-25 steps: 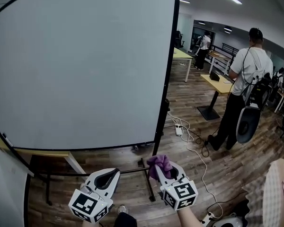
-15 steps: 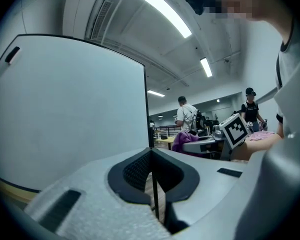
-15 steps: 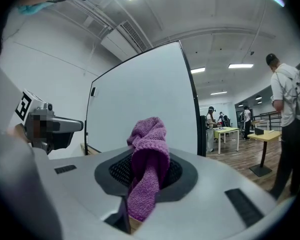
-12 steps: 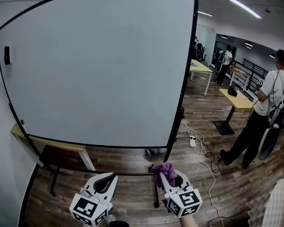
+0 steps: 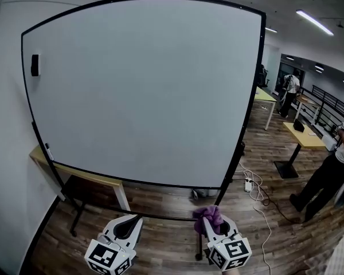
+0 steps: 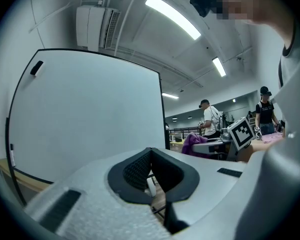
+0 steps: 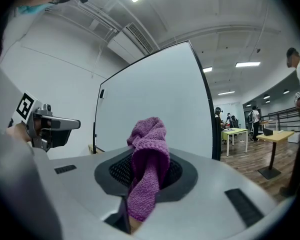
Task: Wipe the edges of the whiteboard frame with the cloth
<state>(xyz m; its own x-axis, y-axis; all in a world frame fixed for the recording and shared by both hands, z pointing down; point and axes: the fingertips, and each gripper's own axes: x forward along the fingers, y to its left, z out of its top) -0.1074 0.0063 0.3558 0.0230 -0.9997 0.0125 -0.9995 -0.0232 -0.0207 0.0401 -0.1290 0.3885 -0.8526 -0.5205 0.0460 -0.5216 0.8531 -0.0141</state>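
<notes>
A large whiteboard [image 5: 143, 90] with a thin black frame [image 5: 242, 132] stands upright ahead and fills most of the head view; the same frame [image 7: 207, 109] shows in the right gripper view. My right gripper [image 5: 214, 225] is low at the bottom centre, below the board's lower right corner, shut on a purple knitted cloth [image 5: 206, 217] that bunches up out of its jaws [image 7: 149, 156]. It does not touch the frame. My left gripper [image 5: 125, 228] is beside it at the bottom left, shut with nothing held.
A black eraser [image 5: 35, 65] clings to the board's upper left. The board's black stand bar [image 5: 155, 215] crosses just beyond the grippers, with a wooden table [image 5: 83, 176] behind. Cables and a power strip [image 5: 249, 185] lie on the floor right; people stand further right [image 5: 327, 173].
The view has swung up and left, so the whole board with its top edge now shows. Both grippers sit lower in frame, the right one still shut on the cloth.
</notes>
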